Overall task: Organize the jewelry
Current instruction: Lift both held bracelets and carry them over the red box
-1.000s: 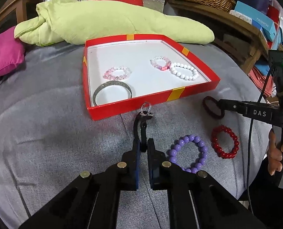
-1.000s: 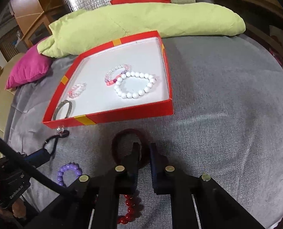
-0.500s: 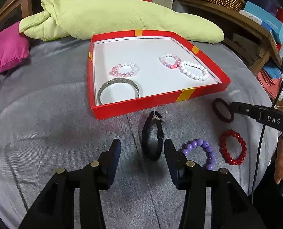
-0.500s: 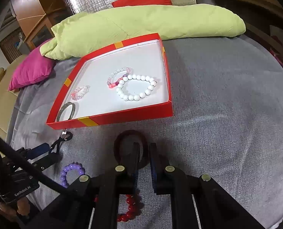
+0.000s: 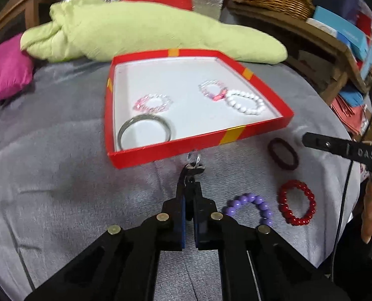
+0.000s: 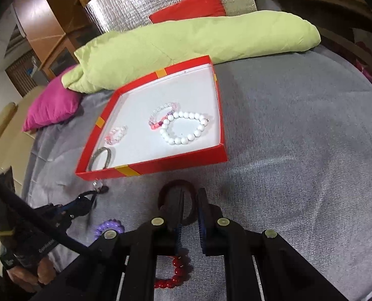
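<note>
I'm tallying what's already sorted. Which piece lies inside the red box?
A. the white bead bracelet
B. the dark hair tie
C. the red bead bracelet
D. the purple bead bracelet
A: the white bead bracelet lies on the white floor of the red box; the other three lie on the grey cloth outside it.

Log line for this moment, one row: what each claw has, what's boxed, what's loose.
left claw: just closed on black bracelet | right claw: shut on dark-red band | red box: four bracelets | cloth: purple bracelet, red bracelet
</note>
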The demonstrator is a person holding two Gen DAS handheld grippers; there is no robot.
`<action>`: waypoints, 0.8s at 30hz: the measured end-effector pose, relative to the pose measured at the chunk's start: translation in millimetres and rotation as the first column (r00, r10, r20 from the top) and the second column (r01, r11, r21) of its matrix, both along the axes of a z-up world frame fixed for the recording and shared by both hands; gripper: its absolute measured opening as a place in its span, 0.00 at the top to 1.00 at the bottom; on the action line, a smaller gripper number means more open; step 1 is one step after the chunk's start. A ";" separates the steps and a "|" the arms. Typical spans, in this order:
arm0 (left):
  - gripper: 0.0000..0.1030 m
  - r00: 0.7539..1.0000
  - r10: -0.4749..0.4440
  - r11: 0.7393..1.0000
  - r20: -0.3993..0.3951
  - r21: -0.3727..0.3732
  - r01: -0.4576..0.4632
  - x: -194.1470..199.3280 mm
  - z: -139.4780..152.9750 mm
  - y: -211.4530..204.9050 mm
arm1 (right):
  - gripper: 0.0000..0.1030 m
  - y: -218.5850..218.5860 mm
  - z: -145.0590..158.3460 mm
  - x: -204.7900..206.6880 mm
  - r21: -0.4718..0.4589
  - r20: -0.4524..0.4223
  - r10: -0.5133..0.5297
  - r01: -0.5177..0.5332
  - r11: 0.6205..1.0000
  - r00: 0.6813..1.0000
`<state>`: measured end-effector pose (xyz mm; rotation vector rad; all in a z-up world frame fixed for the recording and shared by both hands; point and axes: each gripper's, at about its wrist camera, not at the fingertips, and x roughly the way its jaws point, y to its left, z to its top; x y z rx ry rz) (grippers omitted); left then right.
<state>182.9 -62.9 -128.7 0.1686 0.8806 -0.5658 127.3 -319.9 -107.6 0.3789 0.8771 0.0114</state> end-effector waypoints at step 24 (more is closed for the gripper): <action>0.93 0.999 -0.005 1.000 -0.037 -0.010 0.004 5.5 -6.1 7.1 | 0.90 33.3 -17.0 11.1 -0.229 -0.045 0.039 -0.048 0.972 0.998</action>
